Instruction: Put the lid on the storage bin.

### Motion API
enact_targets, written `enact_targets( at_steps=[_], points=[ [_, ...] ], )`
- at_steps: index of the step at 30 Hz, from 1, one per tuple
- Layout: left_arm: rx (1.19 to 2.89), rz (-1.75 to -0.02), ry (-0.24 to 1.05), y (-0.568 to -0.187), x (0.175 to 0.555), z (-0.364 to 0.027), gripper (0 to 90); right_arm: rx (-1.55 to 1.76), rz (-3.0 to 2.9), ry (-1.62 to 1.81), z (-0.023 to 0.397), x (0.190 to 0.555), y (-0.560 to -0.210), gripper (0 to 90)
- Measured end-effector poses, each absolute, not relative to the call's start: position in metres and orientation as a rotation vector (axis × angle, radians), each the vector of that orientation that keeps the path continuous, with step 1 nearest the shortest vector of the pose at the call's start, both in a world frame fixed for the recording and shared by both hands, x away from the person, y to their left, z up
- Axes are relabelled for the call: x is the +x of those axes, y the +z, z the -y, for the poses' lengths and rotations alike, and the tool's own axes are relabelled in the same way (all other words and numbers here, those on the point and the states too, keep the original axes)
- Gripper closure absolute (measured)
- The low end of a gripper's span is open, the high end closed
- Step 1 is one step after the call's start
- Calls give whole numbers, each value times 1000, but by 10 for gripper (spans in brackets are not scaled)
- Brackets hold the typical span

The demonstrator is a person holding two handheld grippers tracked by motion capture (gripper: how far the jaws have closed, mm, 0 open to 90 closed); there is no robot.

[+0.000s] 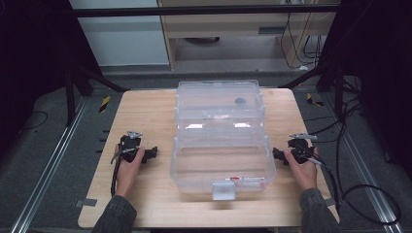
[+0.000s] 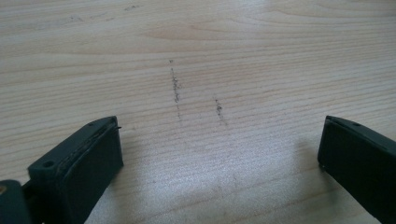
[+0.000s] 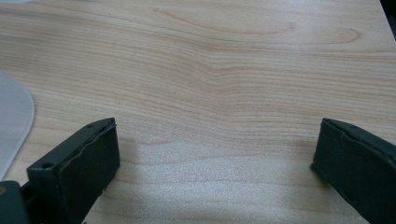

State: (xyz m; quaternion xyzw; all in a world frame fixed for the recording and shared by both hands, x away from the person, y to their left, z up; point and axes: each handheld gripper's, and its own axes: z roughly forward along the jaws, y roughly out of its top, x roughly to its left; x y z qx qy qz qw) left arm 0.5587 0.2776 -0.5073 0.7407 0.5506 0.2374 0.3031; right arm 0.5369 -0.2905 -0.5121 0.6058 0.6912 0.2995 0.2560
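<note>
High view: a clear plastic box (image 1: 221, 145) sits mid-table with its lid thrown back toward the far edge and a white latch (image 1: 223, 190) at its near rim. A small dark thing (image 1: 240, 101) rests in the lid half; what it is cannot be told. The left gripper (image 1: 151, 153) rests on the table (image 1: 145, 107) to the box's left, the right gripper (image 1: 278, 154) to its right, each near the box wall but apart from it. Both point inward at the box. Judging from this, the work is about to start on the box; to do it well, bring each gripper in level and square to the wall, so the light box does not slide or tip. Nothing stands between grippers and box.

Left gripper view: the jaws stand wide apart, nothing between them, bare wood with faint dark scuffs (image 2: 176, 86) ahead.

Right gripper view: the jaws likewise gape empty over the wood; a corner of the box (image 3: 14, 121) shows at the left edge.
</note>
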Motion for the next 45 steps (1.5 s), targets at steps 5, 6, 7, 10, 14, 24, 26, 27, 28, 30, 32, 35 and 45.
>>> enact_targets(
  at_steps=[5,6,7,10,14,24,26,27,28,30,32,35,45],
  points=[
    [1970,-1443,622,-507,559,-279,0,1642,-1880,815,291,537,-512,7],
    [1980,-1428,613,-507,559,-280,0,1636,-1890,821,292,537,-512,9],
    [1980,-1428,613,-507,559,-280,0,1636,-1890,821,292,537,-512,9],
    [2004,-1410,587,-505,557,-282,1,1616,-1892,833,294,534,-511,92],
    [2028,-1358,566,-498,550,-283,33,1504,-1918,811,296,524,-502,120],
    [2067,-1168,601,-457,520,-265,33,1307,-2001,738,295,496,-443,119],
    [2060,-1142,585,-448,514,-261,33,1252,-2029,712,289,494,-428,113],
    [2064,-1124,588,-443,512,-259,33,1226,-2038,705,287,493,-422,111],
    [2071,-1104,594,-438,509,-258,33,1199,-2052,701,285,492,-416,107],
    [2092,-1063,598,-429,505,-254,33,1159,-2079,689,281,492,-406,112],
    [2127,-1044,579,-420,502,-250,39,1117,-2111,667,278,494,-398,118],
    [2151,-1009,564,-409,497,-243,45,1070,-2135,626,274,497,-385,126],
    [2137,-837,576,-384,487,-230,27,953,-2199,614,262,506,-340,212]
  ],
)
